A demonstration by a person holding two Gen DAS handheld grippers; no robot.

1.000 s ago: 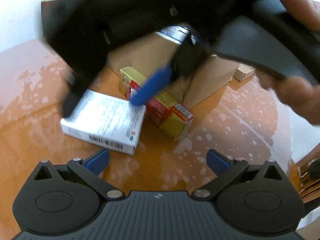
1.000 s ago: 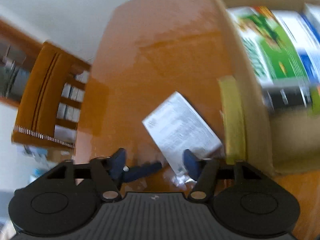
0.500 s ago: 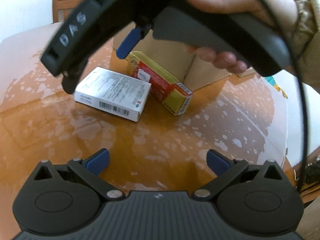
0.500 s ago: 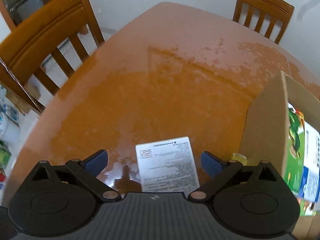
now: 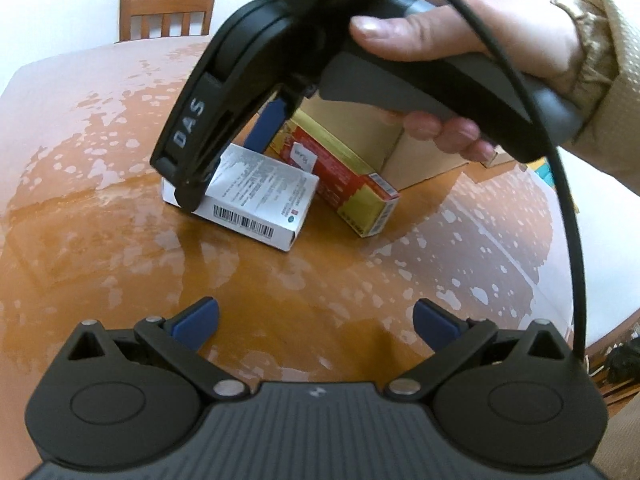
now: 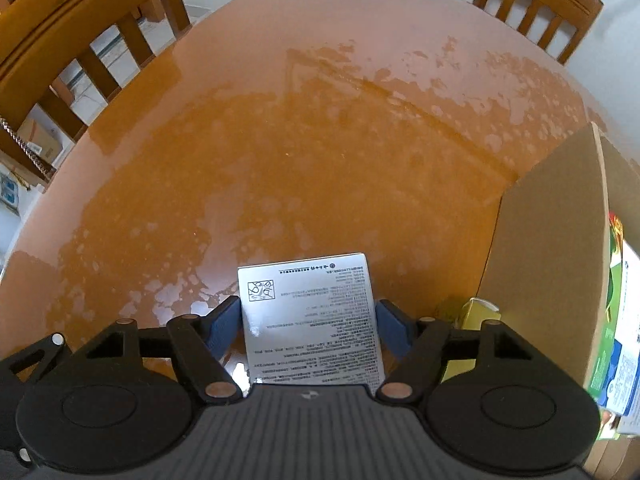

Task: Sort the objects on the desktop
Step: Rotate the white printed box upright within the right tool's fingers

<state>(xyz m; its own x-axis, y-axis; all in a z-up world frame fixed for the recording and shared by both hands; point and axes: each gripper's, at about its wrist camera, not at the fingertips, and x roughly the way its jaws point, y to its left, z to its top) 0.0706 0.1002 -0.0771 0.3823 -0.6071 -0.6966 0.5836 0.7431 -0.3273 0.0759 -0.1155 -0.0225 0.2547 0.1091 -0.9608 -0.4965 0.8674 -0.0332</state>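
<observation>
A glossy orange-brown desk [image 6: 320, 128] is carrying all the items, with wooden chairs [image 6: 538, 8] standing at its far edges. An open cardboard box [image 6: 548, 264] is sitting at the right of the right wrist view, with colourful packets showing inside it. Just beside its wall a red-and-gold carton [image 5: 340, 176] is lying flat, touching a white printed carton [image 6: 310, 320] that is also lying flat on the desk. The right gripper [image 6: 308, 326], held in a person's hand [image 5: 444, 48], is pointing steeply down with its jaws closing around the white carton's two long sides. The left gripper [image 5: 316, 320] is hovering over bare desk, jaws spread wide and empty.
</observation>
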